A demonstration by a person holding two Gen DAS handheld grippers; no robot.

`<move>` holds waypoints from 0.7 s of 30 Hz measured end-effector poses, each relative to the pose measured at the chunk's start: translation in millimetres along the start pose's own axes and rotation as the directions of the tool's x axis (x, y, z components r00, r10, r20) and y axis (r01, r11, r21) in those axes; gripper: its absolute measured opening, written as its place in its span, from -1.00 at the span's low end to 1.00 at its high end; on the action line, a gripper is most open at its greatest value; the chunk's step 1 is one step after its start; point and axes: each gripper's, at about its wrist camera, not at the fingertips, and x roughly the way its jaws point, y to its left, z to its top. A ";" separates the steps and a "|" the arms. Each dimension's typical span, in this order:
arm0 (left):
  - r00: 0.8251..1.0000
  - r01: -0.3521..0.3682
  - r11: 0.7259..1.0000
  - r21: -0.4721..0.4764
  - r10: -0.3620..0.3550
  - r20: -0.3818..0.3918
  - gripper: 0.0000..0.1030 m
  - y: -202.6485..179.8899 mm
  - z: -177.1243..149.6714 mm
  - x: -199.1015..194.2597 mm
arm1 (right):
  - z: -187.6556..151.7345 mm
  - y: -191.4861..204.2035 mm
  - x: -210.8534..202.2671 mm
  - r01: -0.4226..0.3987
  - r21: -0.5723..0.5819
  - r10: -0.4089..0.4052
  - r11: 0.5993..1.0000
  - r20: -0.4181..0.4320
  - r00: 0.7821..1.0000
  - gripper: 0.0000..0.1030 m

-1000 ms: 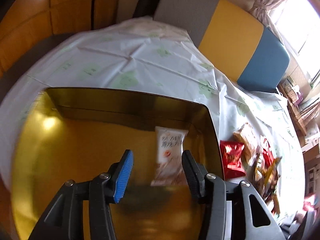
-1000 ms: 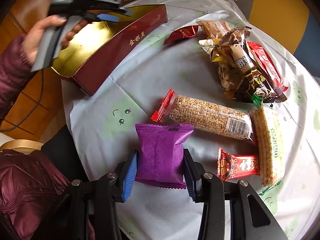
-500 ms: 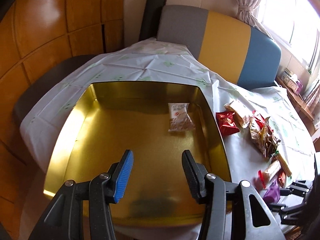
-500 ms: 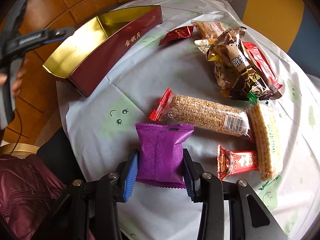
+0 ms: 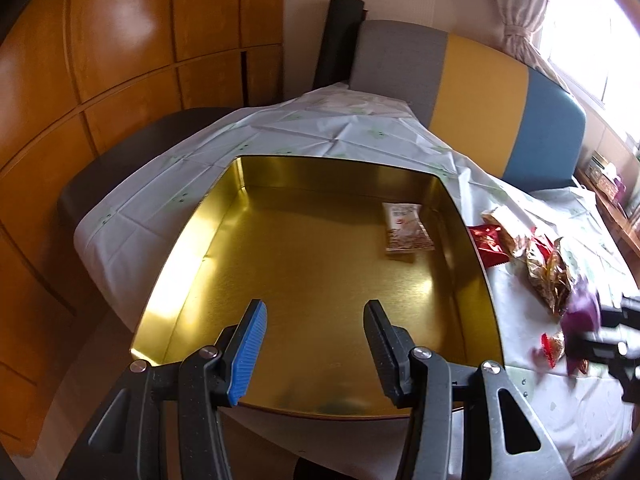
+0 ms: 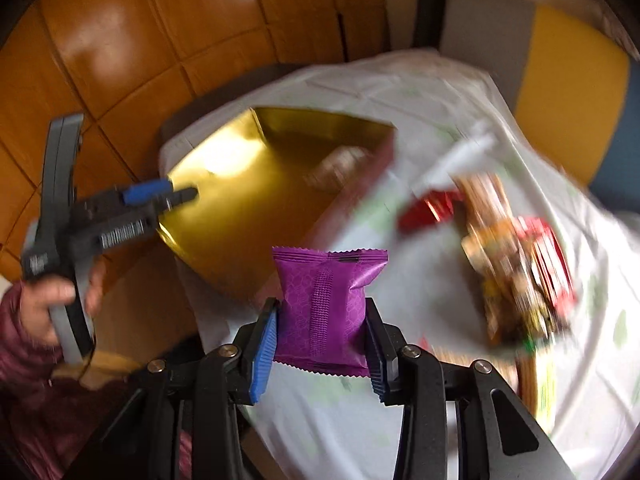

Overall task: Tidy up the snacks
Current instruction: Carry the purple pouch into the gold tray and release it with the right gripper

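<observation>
Blurred snack pile (image 6: pixel 516 264) (labels unreadable) behind right gripper's (image 6: pixel 320 344) purple packet (image 6: pixel 324 304).

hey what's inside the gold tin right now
One white snack packet lies flat on the floor of the gold tin, near its far right corner. The rest of the floor shows bare, except a near strip hidden behind the left gripper.

Grey-yellow-blue bench back (image 5: pixel 480 92) behind white tablecloth (image 5: pixel 320 136); wood panel wall (image 5: pixel 100 60) left; curtain (image 5: pixel 520 12) at window.
</observation>
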 end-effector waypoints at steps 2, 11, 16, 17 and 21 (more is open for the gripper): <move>1.000 -0.005 1.000 -0.022 0.005 0.002 -0.01 7.6 0.0 -0.5 | 19.6 10.1 14.0 -0.017 -0.014 0.017 1.000 0.000 1.000 -0.22; 1.000 -0.026 0.993 -0.114 0.026 0.002 -0.01 39.8 0.5 1.8 | 79.2 38.9 90.2 0.012 -0.070 -0.019 0.997 -0.097 0.995 -0.21; 1.000 -0.023 0.992 -0.121 0.023 -0.004 -0.01 42.8 0.0 4.8 | 86.0 48.0 120.4 0.085 -0.140 -0.108 0.986 -0.169 0.980 -0.17; 1.000 -0.021 0.992 -0.124 0.021 -0.005 -0.01 43.1 -0.3 5.5 | 86.6 48.7 125.5 0.101 -0.154 -0.129 0.983 -0.182 0.975 -0.17; 1.000 -0.015 0.992 -0.125 0.013 -0.014 -0.01 43.2 -1.3 8.1 | 85.4 46.1 135.2 0.131 -0.173 -0.164 0.976 -0.197 0.967 -0.14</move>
